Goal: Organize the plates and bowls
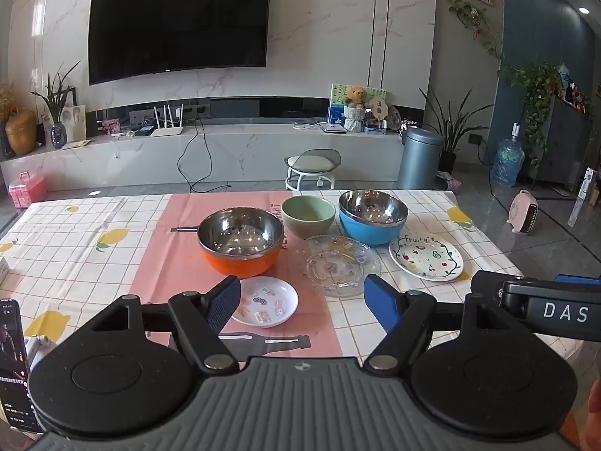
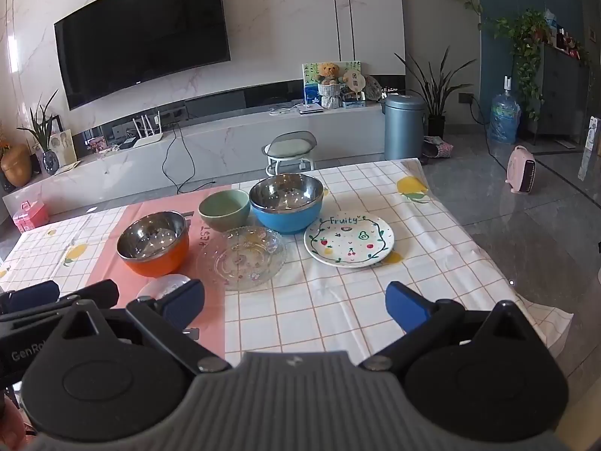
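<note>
You worked over a table (image 1: 112, 263) spread with a white checked cloth printed with lemons, a pink runner (image 1: 180, 233) lying down its middle. Behind it, across the upper half of both views, stood a marble wall with a dark television (image 1: 180, 18) in the upper left, a long low cabinet (image 1: 210, 154) beneath it, a small stool (image 1: 311, 167) at centre, and a grey bin (image 1: 420, 159) with potted plants to the right.

Going left to right in the left wrist view, the orange bowl (image 1: 240, 242) with its steel lining sat on the runner, holding nothing you could see. Just below it lay the small white plate (image 1: 267, 302) with coloured pictures. The green bowl (image 1: 308, 216) stood behind, then the clear glass plate (image 1: 334, 265) at centre, the blue bowl (image 1: 373, 216) with a steel inside, and the white "Fruity" plate (image 1: 426, 259) at right. The bowls and plates lay close together, some nearly touching.

A phone (image 1: 13, 360) stood at the lower left edge.

Your left gripper (image 1: 302, 300) had its blue pads spread wide with nothing between them, hovering near the small white plate and the glass plate. Your right gripper (image 2: 295, 302) was likewise wide apart and bare, low in its frame above open cloth, its left pad covering part of the small plate.
</note>
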Tool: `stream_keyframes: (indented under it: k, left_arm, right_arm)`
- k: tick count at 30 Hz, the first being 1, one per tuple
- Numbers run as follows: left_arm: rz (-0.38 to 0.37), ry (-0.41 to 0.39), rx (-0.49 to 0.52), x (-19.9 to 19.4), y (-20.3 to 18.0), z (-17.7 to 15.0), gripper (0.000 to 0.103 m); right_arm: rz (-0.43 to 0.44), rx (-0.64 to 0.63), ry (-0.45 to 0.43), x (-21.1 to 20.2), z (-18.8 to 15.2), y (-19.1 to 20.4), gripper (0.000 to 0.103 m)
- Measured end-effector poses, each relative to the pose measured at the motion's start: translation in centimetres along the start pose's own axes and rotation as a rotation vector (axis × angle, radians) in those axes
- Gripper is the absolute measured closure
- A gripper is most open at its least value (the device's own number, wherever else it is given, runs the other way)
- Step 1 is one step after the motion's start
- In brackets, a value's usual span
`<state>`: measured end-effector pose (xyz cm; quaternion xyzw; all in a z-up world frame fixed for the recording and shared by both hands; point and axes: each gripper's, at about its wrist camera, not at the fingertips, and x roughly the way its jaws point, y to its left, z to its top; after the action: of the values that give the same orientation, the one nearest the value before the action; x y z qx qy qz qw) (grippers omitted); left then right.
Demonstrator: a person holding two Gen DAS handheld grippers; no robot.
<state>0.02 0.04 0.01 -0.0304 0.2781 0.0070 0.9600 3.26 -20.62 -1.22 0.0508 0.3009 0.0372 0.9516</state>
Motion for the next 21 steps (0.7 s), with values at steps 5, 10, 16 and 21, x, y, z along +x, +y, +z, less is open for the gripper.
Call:
stream_keyframes:
  k: [5,10,16,21]
  left_arm:
    - [-0.003,-0.012,0.019,-0.08,-0.14,-0.09,0.023]
    - [0.002,-0.012,0.033,-0.06,-0.25,0.22,0.025]
    - [-0.017,-0.012,0.027,-0.17,-0.24,-0.25,0.025]
    - [-0.026,-0.013,0.026,-0.26,-0.16,-0.27,0.025]
  right_arm:
    - [-0.004,0.004,0.006,0.14,-0.08,-0.05,0.003]
    - [-0.007,0.007,0.011,-0.19,-0.15,0.17,0.003]
    - [0.001,0.013,0.022,0.13,-0.43,-0.11,0.003]
    - [0.0,0.013,0.026,0.1,-0.33,0.12,0.003]
